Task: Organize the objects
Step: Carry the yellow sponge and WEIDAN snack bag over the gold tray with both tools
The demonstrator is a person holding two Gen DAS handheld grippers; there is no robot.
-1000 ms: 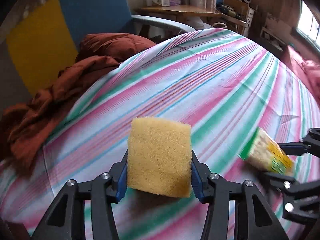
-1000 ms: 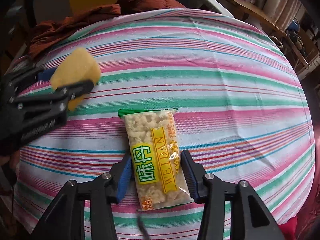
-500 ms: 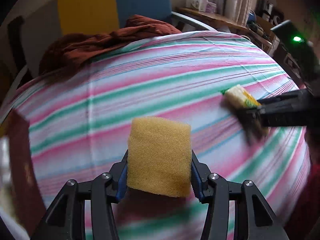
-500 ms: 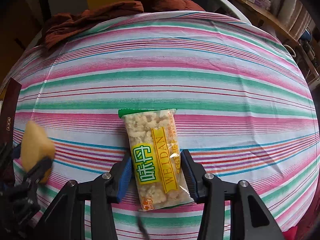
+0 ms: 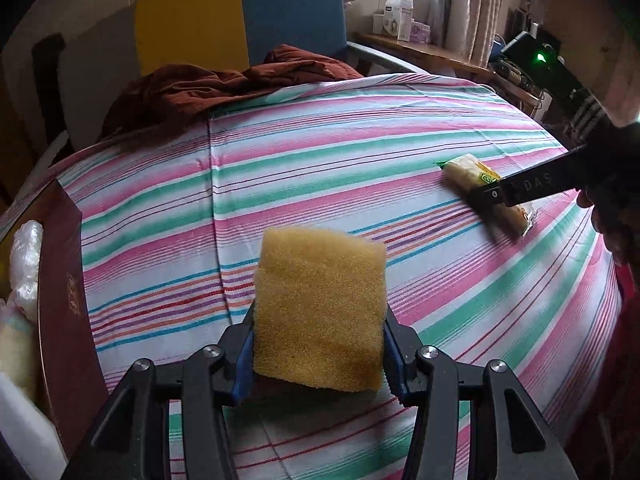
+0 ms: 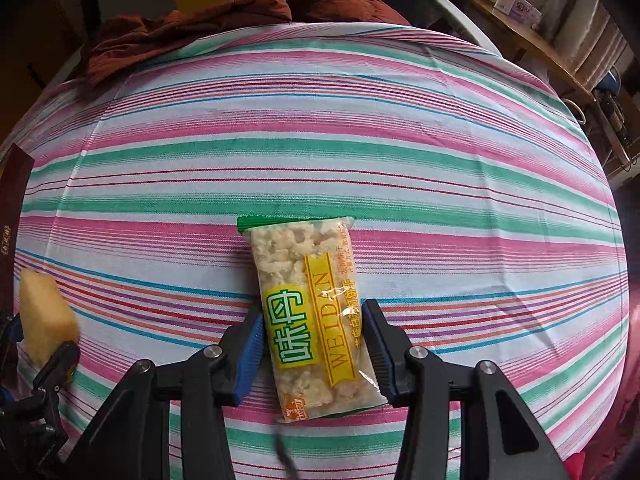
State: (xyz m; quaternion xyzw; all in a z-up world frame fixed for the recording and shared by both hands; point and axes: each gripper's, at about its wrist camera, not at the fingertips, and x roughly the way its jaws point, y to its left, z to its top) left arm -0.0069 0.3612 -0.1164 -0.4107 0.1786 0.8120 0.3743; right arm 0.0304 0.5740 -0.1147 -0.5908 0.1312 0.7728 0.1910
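My left gripper (image 5: 319,354) is shut on a yellow sponge (image 5: 320,304) and holds it above the striped tablecloth (image 5: 320,168), near the table's left side. The sponge also shows at the left edge of the right wrist view (image 6: 46,326). My right gripper (image 6: 314,350) is shut on a clear snack packet with a yellow and green label (image 6: 312,312), held above the cloth. The packet shows in the left wrist view (image 5: 476,184) at the right, partly hidden by a black finger (image 5: 528,186).
A dark red box (image 5: 64,280) stands at the table's left edge, with white plastic wrapping (image 5: 24,256) inside it. A brown cloth (image 5: 224,84) lies heaped at the far edge before a blue and yellow chair (image 5: 240,16). A wooden shelf (image 5: 432,50) stands far right.
My left gripper has swung left with the sponge, bringing the dark red box into view. My right gripper has kept hold of the packet and barely moved.
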